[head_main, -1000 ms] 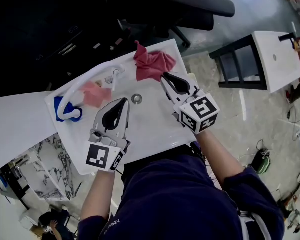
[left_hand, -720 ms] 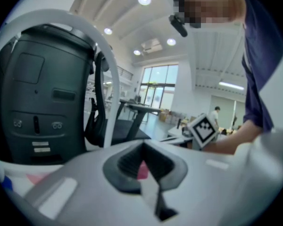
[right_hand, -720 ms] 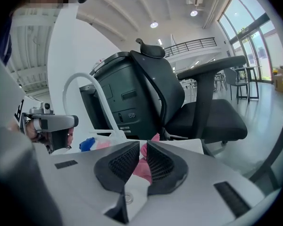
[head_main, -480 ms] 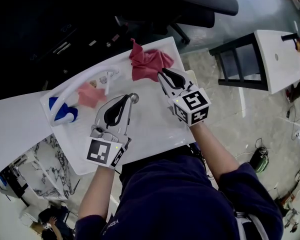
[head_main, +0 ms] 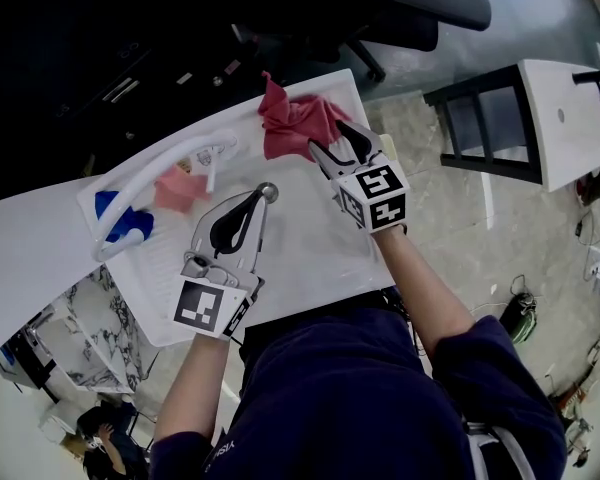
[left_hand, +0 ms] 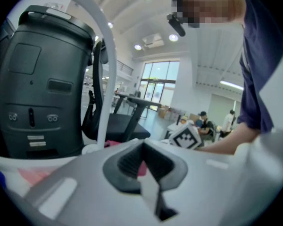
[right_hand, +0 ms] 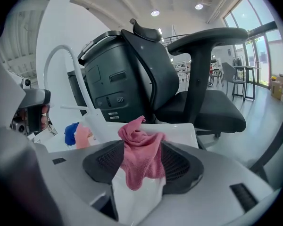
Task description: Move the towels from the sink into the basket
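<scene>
Head view: steeply down over left tongs point(head_main: 261, 197) and right tongs point(head_main: 328, 139). Gripper views: close behind, facing forward; shared ahead: red towel point(head_main: 292, 124).

No text, label or number is legible anywhere.

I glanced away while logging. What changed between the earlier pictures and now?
The right tongs lowered the red towel at the sink's far right corner, and their jaws have just been opening; the towel lies between them. The left tongs stay shut; pink towel and blue towel unmoved.
</scene>
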`<action>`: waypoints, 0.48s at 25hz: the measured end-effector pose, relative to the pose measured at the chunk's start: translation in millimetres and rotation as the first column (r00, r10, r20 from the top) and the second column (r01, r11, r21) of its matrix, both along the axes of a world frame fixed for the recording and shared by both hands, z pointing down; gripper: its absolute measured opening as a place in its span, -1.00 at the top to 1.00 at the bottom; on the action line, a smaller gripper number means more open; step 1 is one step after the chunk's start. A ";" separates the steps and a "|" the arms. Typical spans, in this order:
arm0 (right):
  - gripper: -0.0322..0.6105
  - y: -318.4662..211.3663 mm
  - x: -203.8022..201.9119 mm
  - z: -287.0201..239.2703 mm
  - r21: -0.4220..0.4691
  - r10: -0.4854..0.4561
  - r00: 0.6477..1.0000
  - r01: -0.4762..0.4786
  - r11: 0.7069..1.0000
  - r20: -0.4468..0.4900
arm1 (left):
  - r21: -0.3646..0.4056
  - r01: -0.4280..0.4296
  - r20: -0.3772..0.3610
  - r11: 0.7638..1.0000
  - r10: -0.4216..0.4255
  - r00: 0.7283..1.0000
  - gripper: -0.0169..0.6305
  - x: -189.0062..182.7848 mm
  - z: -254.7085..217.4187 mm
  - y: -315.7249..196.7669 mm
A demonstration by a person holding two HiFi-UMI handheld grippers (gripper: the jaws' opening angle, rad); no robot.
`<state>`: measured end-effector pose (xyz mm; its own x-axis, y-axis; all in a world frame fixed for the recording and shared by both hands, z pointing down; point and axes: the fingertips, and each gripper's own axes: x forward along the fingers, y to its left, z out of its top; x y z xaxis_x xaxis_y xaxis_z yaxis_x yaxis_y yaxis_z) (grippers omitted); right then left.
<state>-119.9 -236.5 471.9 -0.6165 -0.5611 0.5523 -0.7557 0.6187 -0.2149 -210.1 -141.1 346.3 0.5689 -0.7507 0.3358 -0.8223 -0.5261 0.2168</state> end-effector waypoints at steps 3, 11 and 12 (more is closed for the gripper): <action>0.12 -5.0 -3.3 10.7 -0.010 -0.002 0.999 0.002 1.000 -0.033 | -0.009 0.000 0.005 1.000 0.000 1.000 0.94 -1.2 2.4 0.0; 0.02 -15.4 -13.1 35.6 -0.017 -0.005 0.987 0.002 1.000 -0.159 | -0.030 -0.004 -0.002 1.000 0.004 1.000 0.94 0.4 6.3 2.8; 0.02 -15.6 -14.9 38.0 -0.019 -0.010 0.985 0.007 1.000 -0.173 | -0.032 -0.003 -0.006 0.999 0.003 1.000 0.94 0.8 6.1 2.8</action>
